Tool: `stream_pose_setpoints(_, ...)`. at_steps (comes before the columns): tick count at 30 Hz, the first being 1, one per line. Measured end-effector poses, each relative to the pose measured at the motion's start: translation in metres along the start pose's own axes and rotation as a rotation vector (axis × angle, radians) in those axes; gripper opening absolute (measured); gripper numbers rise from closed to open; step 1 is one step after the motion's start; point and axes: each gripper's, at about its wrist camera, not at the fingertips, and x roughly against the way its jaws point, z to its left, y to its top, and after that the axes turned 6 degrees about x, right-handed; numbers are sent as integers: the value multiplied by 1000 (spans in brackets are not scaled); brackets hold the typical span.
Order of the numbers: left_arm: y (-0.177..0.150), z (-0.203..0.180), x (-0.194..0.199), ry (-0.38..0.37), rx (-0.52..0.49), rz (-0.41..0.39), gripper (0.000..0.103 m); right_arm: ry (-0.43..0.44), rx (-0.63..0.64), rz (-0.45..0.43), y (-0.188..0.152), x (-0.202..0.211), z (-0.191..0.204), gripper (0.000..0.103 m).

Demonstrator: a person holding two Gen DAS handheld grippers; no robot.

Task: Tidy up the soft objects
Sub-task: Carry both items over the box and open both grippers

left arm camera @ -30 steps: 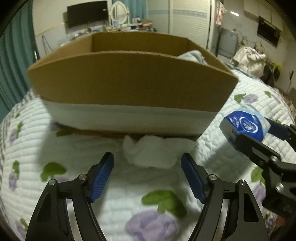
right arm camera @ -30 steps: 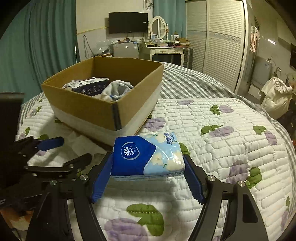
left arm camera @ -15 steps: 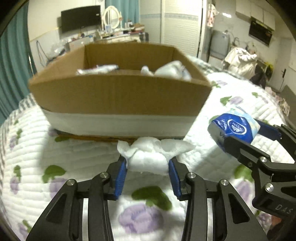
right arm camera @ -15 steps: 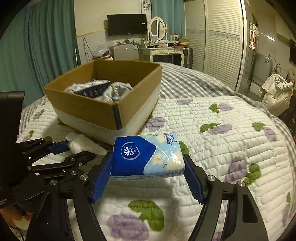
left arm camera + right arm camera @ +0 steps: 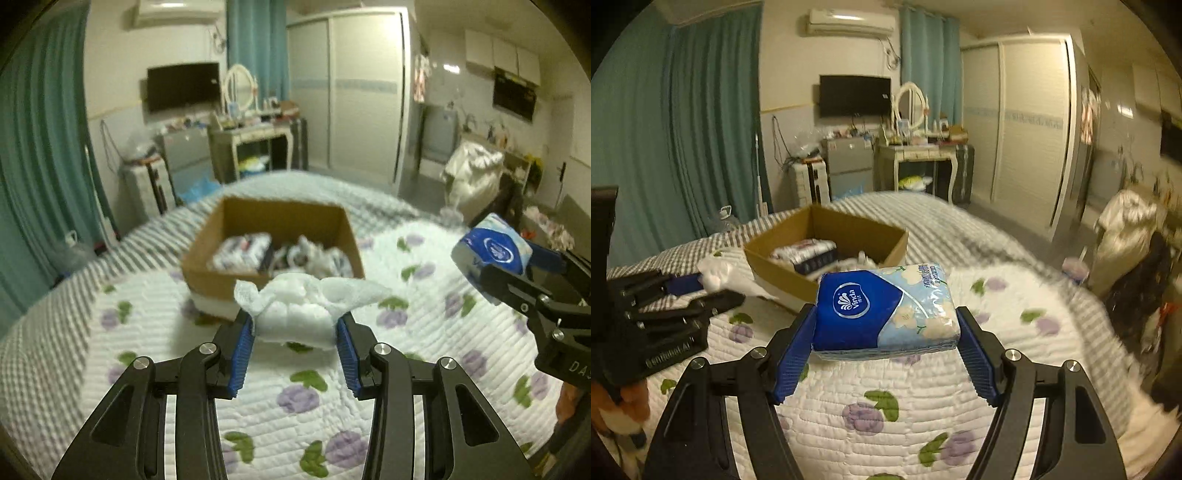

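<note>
My left gripper [image 5: 294, 334] is shut on a crumpled white cloth [image 5: 299, 312] and holds it up above the quilted bed. My right gripper [image 5: 886, 332] is shut on a blue and white tissue pack [image 5: 882, 308], also lifted off the bed. That tissue pack [image 5: 493, 251] shows at the right of the left wrist view; the white cloth [image 5: 718, 275] shows at the left of the right wrist view. Ahead stands an open cardboard box [image 5: 207, 254], [image 5: 764, 254] with dark packs and pale fabric inside.
The floral quilt [image 5: 295, 391] covers the bed around the box. Beyond the bed are a dressing table [image 5: 916, 155], a small fridge [image 5: 849, 166], a wardrobe [image 5: 365, 92] and teal curtains [image 5: 701, 122]. A hand [image 5: 624, 402] grips the left tool.
The left jaws shut on the white cloth beside the box. Both grippers then rose with their loads, so the box now looks smaller and lower and its contents show.
</note>
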Motion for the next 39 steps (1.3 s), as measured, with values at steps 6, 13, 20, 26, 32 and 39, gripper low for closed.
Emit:
stream_pose_setpoints(6, 34, 0, 38, 26, -13, -82, 41, 38, 68, -59, 50, 39, 8, 73)
stream_pose_setpoints(13, 72, 3, 20, 89, -58, -126, 41, 100, 114, -105, 108, 40, 7, 73)
stream_pose_setpoints(20, 90, 22, -41, 105, -25, -109, 41, 126, 151, -85, 126, -28, 3, 73)
stream_pose_setpoints(26, 74, 36, -120, 119, -42, -41, 41, 124, 142, -23, 114, -119, -7, 73)
stream_pose_setpoints(32, 62, 40, -174, 145, -61, -3, 41, 143, 119, 58, 101, -200, -13, 73)
stream_pose_setpoints(39, 58, 38, -192, 142, -85, 1, 42, 174, 93, 111, 91, -250, -19, 73)
